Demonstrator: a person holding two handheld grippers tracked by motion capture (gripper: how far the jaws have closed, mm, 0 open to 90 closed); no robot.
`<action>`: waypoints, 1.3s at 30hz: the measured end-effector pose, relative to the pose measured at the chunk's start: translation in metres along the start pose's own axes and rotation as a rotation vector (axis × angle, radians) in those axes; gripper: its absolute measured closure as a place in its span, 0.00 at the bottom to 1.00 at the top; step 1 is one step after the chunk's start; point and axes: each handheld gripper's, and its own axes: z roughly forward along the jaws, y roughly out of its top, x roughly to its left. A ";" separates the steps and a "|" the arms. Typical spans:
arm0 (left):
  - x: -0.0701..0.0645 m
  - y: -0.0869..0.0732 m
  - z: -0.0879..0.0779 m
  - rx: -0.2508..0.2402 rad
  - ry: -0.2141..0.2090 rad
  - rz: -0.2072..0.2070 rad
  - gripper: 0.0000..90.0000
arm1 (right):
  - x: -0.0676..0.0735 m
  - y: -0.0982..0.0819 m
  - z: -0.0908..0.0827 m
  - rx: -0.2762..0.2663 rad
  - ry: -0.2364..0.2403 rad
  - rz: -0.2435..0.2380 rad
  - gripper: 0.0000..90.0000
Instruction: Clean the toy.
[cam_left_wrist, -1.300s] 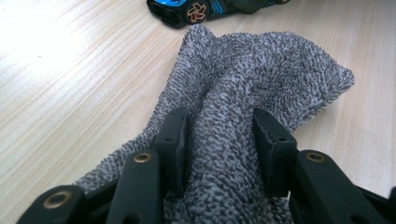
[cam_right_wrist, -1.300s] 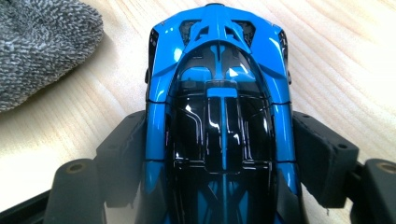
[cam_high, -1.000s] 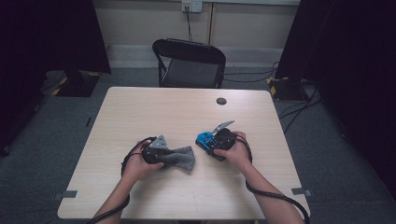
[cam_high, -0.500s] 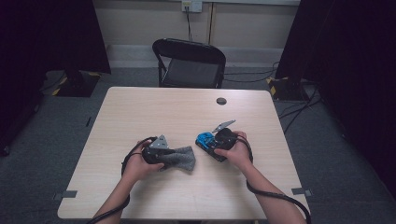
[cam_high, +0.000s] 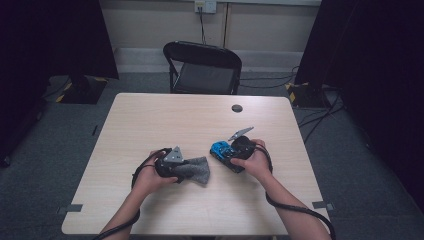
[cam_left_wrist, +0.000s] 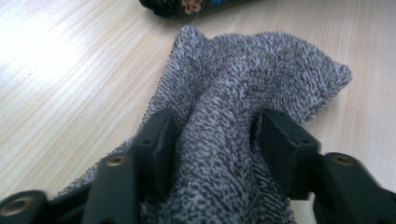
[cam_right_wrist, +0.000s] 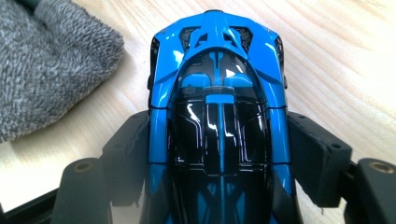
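Jaws of the left gripper (cam_left_wrist: 212, 140) had just been closing, and they pinched a grey knitted cloth (cam_left_wrist: 243, 98) between both pads, the fabric bunched up through the gap and spilling out toward twelve o'clock onto the wooden table (cam_left_wrist: 56, 70). From above, the left gripper (cam_high: 172, 162) sat at about seven o'clock from the table's middle, the cloth (cam_high: 195, 170) trailing off it toward three o'clock. Over on the other side, the right gripper (cam_right_wrist: 219, 154) clamped a blue and black toy car (cam_right_wrist: 217, 93) by its flanks, nose pointing to twelve o'clock. The cloth's edge (cam_right_wrist: 51, 70) lay near the car at ten o'clock, not touching it. In the high view the right gripper (cam_high: 235, 152) held the car (cam_high: 220, 149) just off the cloth, and a small dark disc (cam_high: 237, 108) rested well away at twelve o'clock near the far edge, with a black folding chair (cam_high: 202, 67) beyond.
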 end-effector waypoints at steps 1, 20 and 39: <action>0.000 0.001 -0.001 0.007 0.001 -0.022 0.77 | 0.000 0.000 -0.001 0.000 0.003 -0.002 0.32; 0.054 0.038 -0.022 -0.086 0.331 -0.365 0.85 | 0.037 0.012 -0.016 -0.053 0.133 -0.111 0.32; 0.037 0.038 -0.003 -0.053 0.112 -0.324 0.85 | 0.035 0.022 -0.016 -0.087 0.117 -0.093 0.32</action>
